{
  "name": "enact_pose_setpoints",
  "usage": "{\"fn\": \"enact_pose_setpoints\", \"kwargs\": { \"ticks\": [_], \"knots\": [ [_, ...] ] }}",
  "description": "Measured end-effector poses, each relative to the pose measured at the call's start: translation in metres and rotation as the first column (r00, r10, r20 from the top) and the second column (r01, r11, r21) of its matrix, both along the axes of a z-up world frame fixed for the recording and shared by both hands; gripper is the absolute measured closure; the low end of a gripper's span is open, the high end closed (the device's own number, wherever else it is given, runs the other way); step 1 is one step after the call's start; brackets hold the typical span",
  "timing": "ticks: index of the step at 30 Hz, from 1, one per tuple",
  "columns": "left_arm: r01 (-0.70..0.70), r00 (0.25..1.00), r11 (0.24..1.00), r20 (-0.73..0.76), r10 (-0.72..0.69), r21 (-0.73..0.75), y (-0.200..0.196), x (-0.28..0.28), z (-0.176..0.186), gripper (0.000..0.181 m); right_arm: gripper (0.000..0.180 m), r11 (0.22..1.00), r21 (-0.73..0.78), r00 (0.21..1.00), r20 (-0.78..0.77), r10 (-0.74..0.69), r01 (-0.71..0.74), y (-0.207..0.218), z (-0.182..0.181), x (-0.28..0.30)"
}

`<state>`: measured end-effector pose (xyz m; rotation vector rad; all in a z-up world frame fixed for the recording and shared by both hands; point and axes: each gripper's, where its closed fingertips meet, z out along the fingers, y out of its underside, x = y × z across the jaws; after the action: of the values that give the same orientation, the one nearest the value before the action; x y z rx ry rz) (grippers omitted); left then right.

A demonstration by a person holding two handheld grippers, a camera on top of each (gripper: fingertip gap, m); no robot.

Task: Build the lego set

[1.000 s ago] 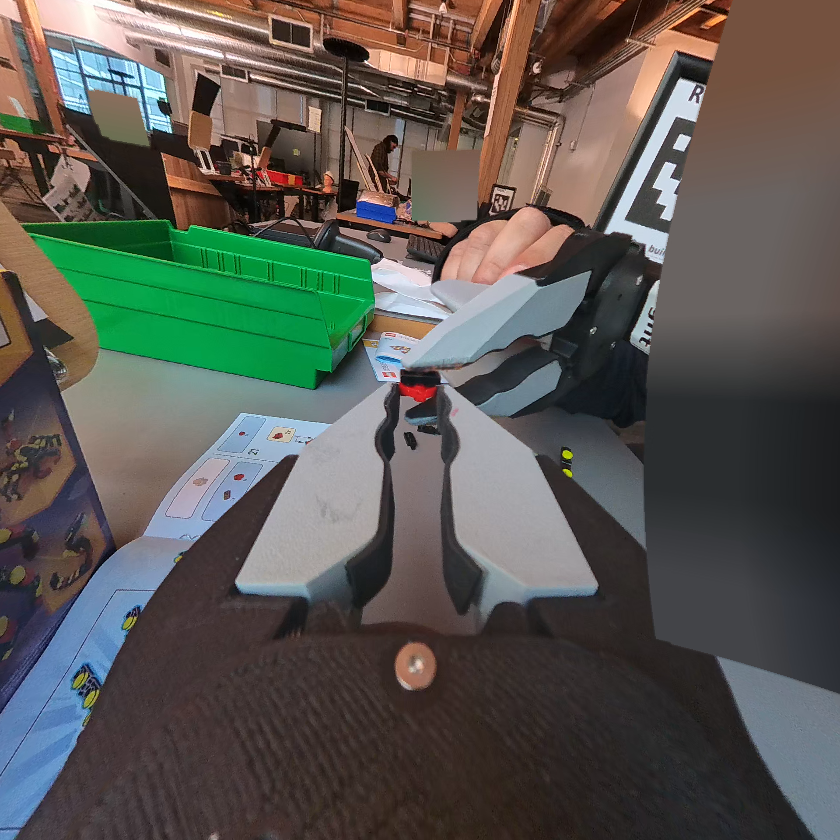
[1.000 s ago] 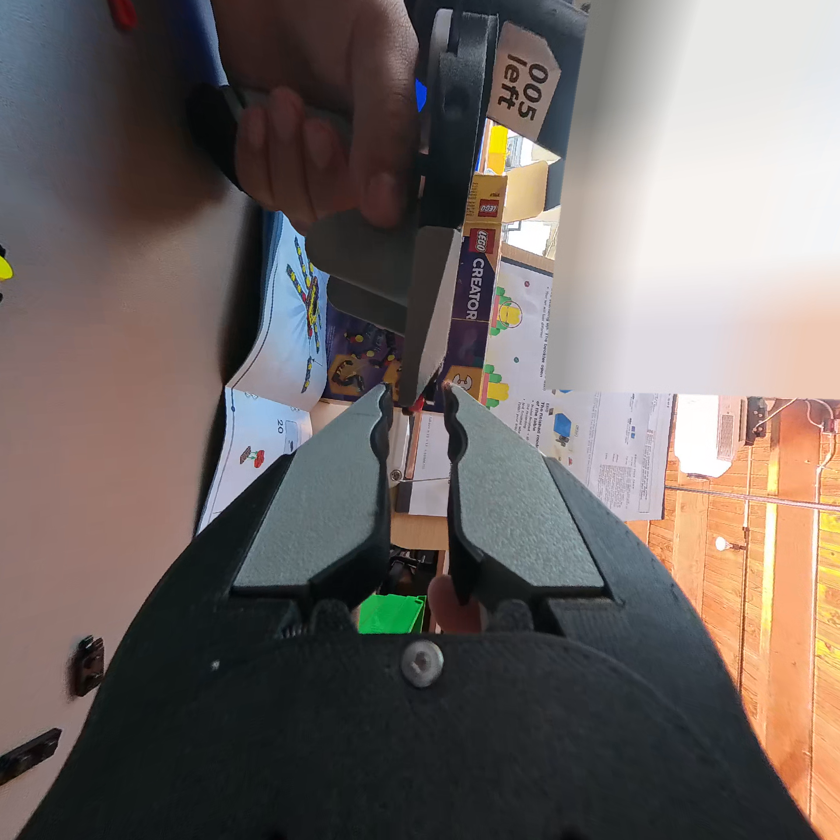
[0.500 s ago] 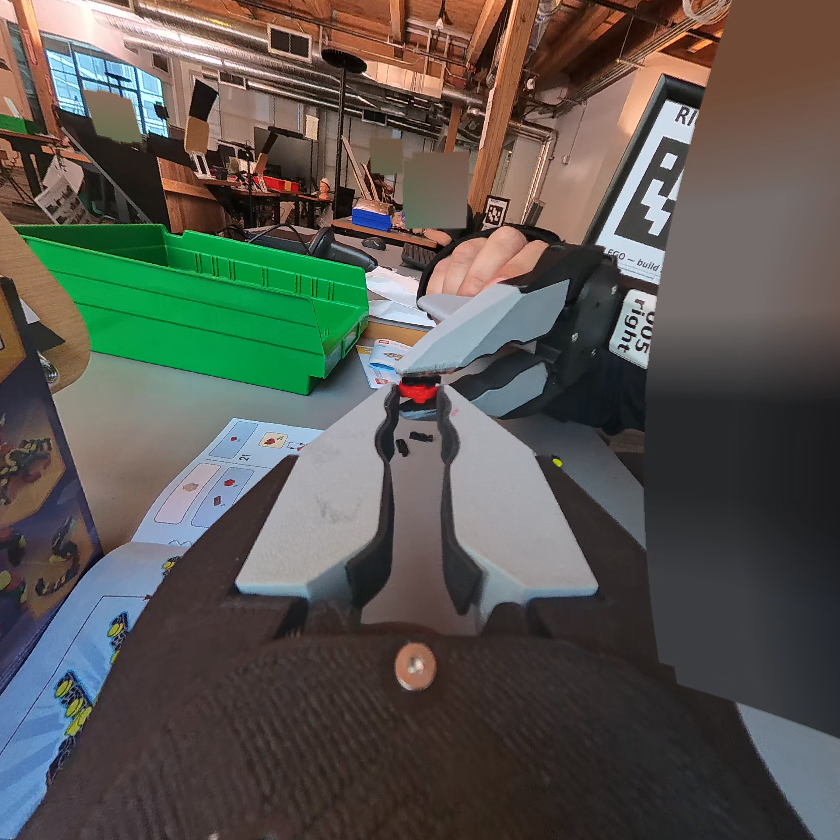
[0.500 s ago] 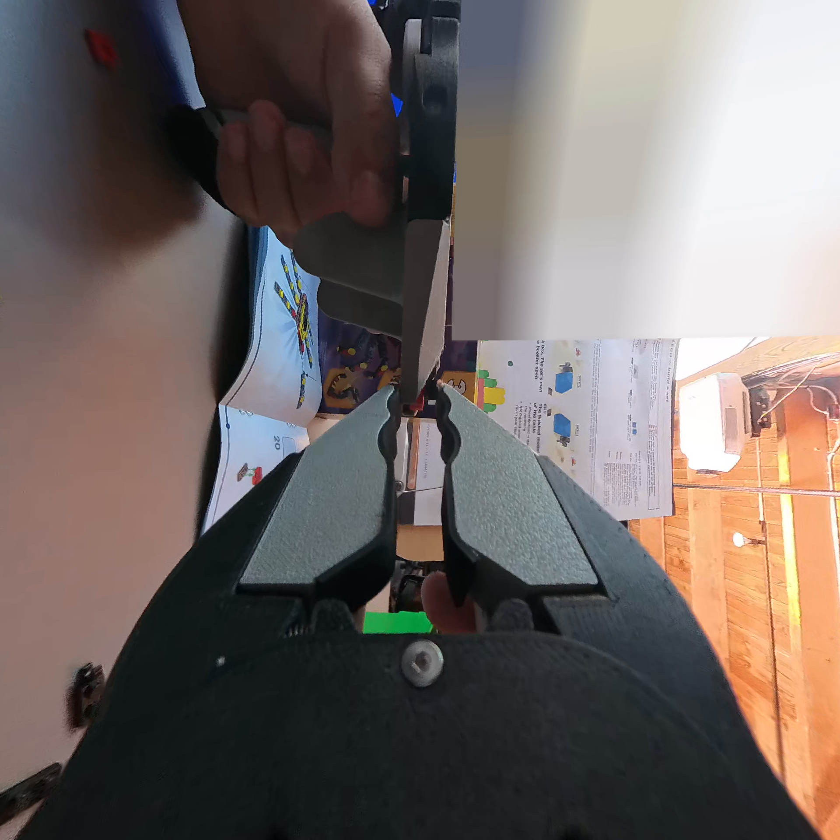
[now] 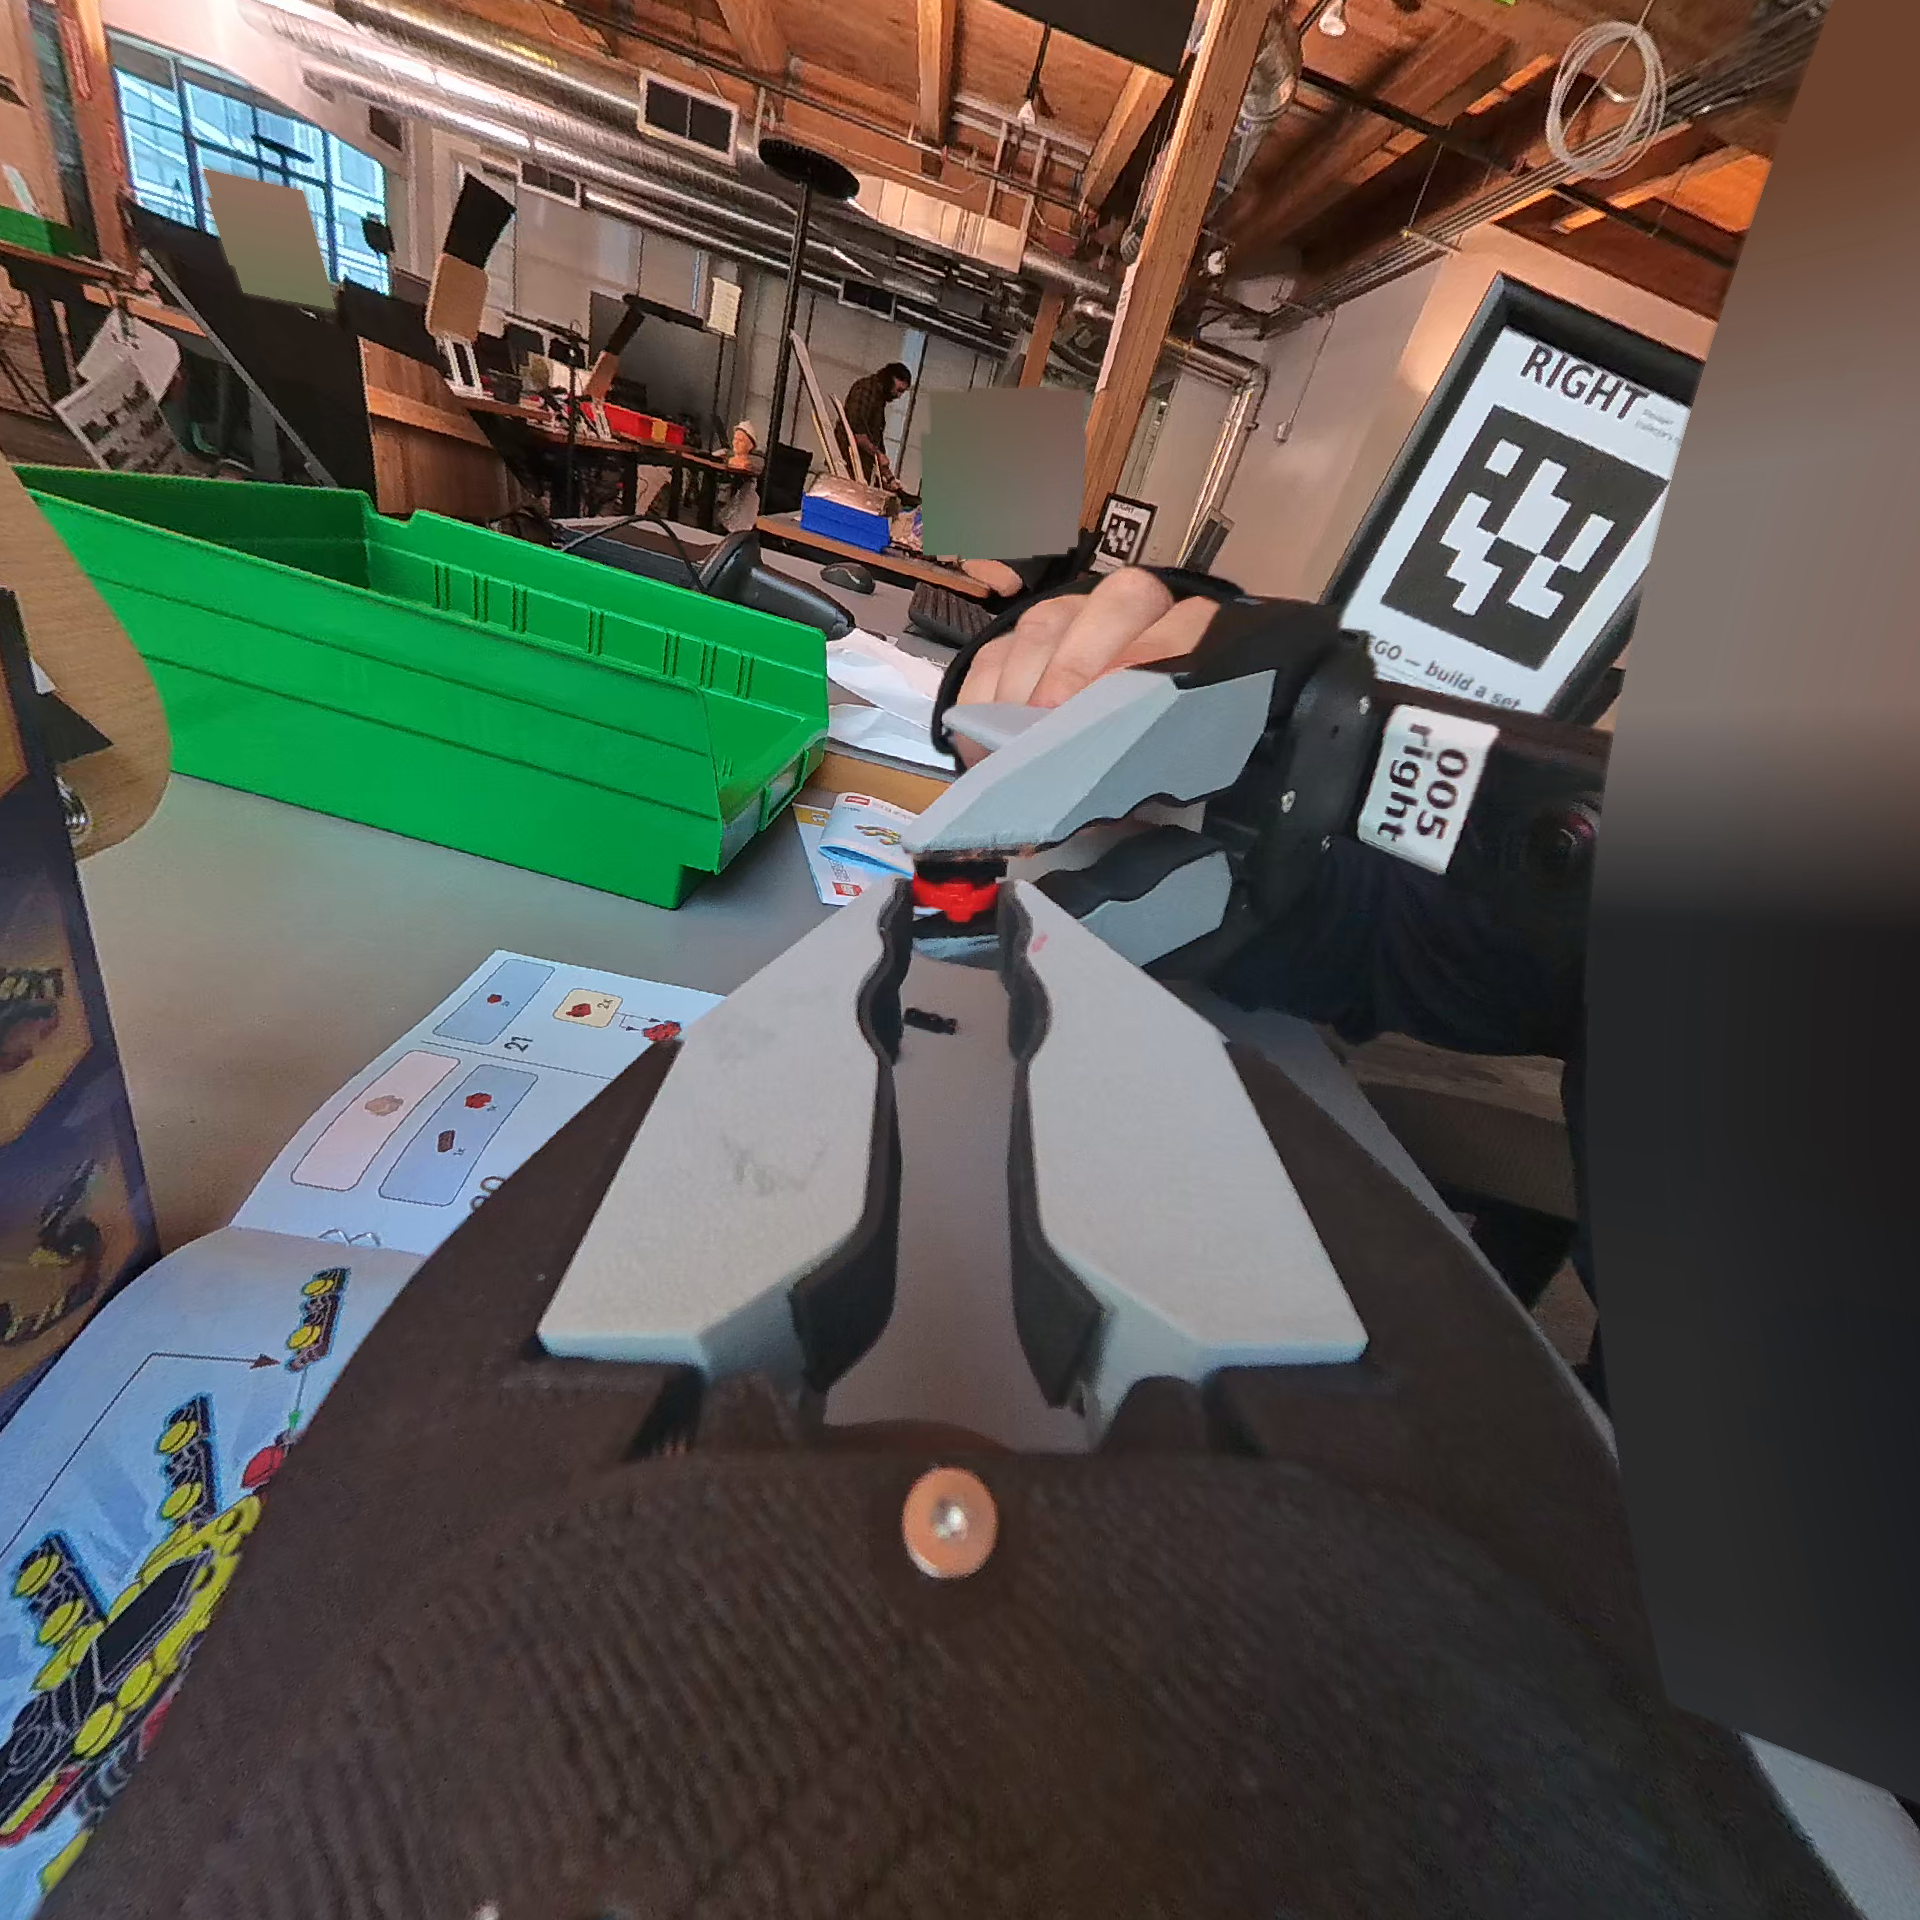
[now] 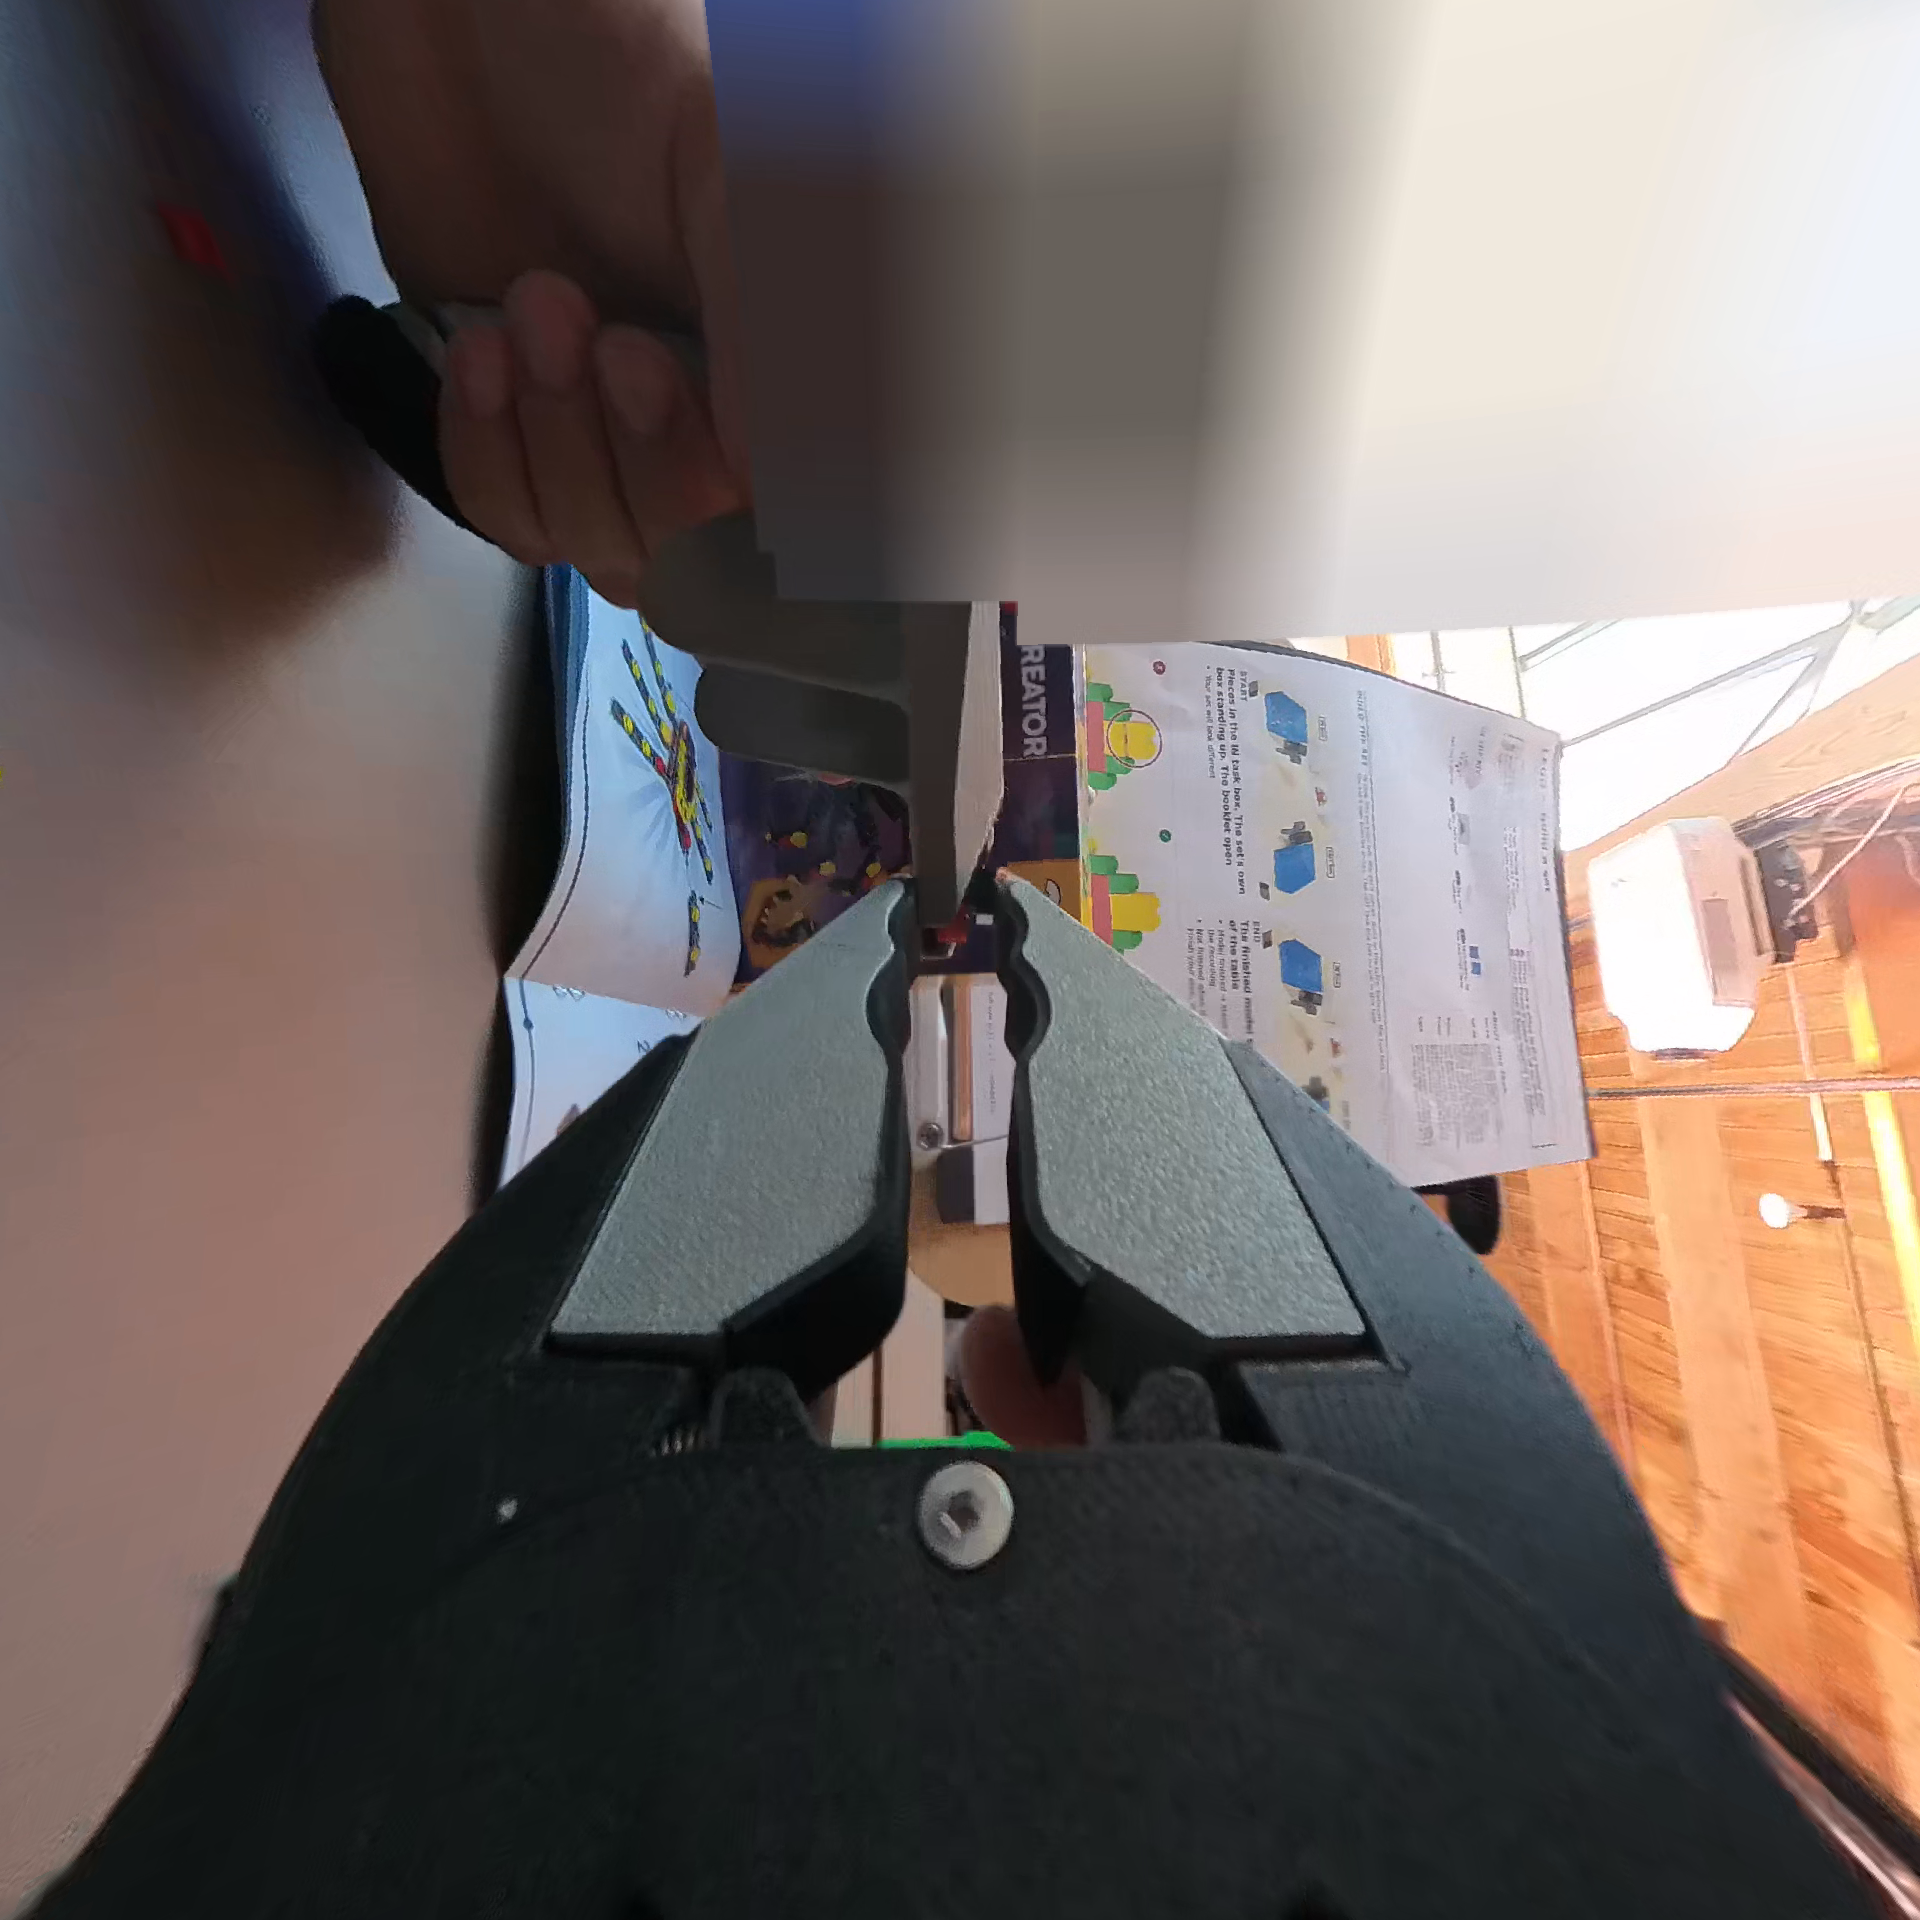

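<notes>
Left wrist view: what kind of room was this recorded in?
Probably a shared workshop or lab in a converted industrial loft: exposed timber beams and metal ducts overhead, rows of cluttered workbenches behind, and a green parts bin on the grey table.

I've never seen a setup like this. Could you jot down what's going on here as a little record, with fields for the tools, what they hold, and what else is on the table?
Left gripper: both fingertips closed on a small red lego piece
Right gripper: turned sideways, its fingers pinching the same piece from above and below
Held by: a person's hand on the right tool
Table: grey
Instruction booklet: open, left of the grippers
Green bin: behind the booklet
Loose part: small black piece lying on the table
</notes>
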<state>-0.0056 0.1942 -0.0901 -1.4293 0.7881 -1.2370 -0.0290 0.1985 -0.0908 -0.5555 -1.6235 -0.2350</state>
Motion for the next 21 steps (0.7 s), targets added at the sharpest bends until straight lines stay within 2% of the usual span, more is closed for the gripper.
{"fn": "enact_pose_setpoints", "kwargs": {
  "ticks": [7,21],
  "knots": [
    [0.014,0.999,0.999,0.048,-0.013,-0.029,-0.003,0.0,0.007,0.168,0.172,0.992,-0.113,0.996,-0.069,0.051,-0.058,-0.004,0.005,-0.002],
    [0.018,0.997,0.999,0.073,-0.021,0.042,-0.01,-0.001,0.013,0.167,0.173,0.982,-0.158,0.99,-0.111,0.088,-0.105,-0.012,0.01,-0.003]
  ]
}}
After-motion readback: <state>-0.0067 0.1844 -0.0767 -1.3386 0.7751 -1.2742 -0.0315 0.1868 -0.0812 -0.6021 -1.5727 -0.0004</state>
